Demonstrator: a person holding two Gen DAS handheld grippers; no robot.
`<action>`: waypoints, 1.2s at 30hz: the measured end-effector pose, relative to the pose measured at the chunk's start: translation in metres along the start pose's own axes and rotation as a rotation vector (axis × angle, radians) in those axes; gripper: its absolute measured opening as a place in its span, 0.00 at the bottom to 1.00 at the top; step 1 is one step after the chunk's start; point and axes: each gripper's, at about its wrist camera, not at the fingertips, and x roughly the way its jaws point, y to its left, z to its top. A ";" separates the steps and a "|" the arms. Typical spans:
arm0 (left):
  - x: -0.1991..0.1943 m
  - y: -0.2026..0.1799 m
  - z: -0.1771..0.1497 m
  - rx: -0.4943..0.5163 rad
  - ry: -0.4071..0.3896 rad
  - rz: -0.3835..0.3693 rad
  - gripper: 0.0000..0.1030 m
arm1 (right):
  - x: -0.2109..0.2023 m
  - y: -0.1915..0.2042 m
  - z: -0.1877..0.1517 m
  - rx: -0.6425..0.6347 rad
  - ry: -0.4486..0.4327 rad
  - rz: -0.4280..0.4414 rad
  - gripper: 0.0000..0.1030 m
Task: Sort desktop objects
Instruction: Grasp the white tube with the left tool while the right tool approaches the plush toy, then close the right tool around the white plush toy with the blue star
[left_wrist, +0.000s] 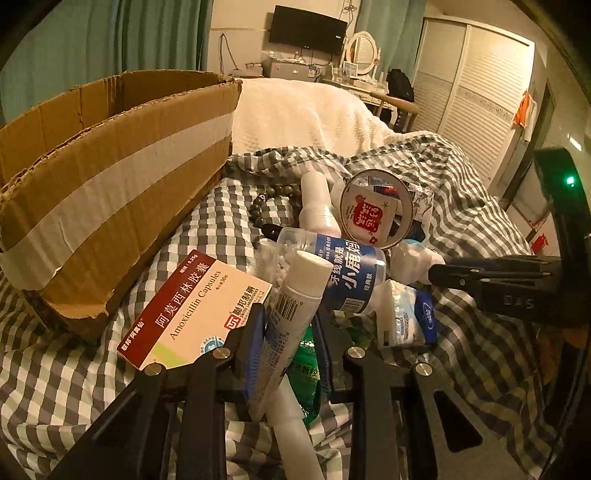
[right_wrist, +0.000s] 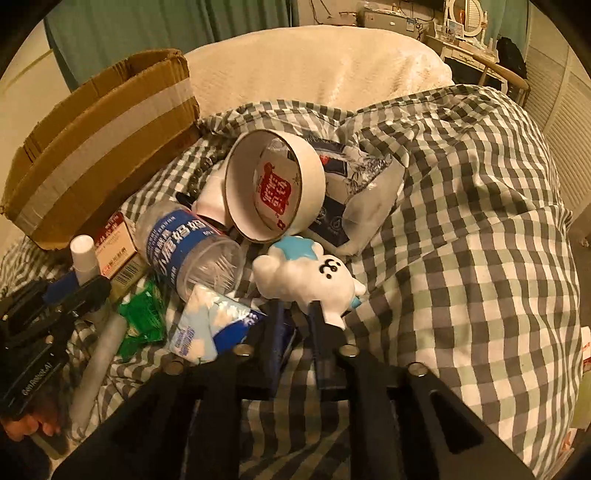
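Note:
My left gripper (left_wrist: 291, 321) is shut on a white tube with a barcode (left_wrist: 291, 310), cap pointing up and away. An amoxicillin box (left_wrist: 195, 314), a blue-labelled floss jar (left_wrist: 343, 273) and a roll of tape (left_wrist: 376, 210) lie around it on the checked cloth. In the right wrist view my right gripper (right_wrist: 299, 317) is open, its fingertips just below a white and blue cloud toy (right_wrist: 306, 273). A tissue pack (right_wrist: 214, 325) lies left of it. The left gripper (right_wrist: 74, 291) and tube (right_wrist: 83, 254) show at the far left.
An open cardboard box (left_wrist: 110, 184) with white tape stands at the left, also in the right wrist view (right_wrist: 99, 147). A bead bracelet (left_wrist: 266, 203), a white bottle (left_wrist: 317, 203), a green sachet (right_wrist: 142, 321) and a plastic pouch (right_wrist: 362, 184) lie in the pile. A bed lies behind.

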 end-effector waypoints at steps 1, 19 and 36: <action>0.001 0.001 0.000 -0.005 0.003 -0.002 0.25 | -0.002 -0.002 0.001 0.012 -0.011 -0.001 0.50; 0.004 0.008 0.001 -0.046 0.004 -0.018 0.25 | 0.051 0.000 0.020 0.070 0.084 -0.095 0.70; -0.013 0.006 0.002 -0.038 -0.048 -0.030 0.25 | -0.007 -0.010 0.006 0.075 -0.046 -0.012 0.64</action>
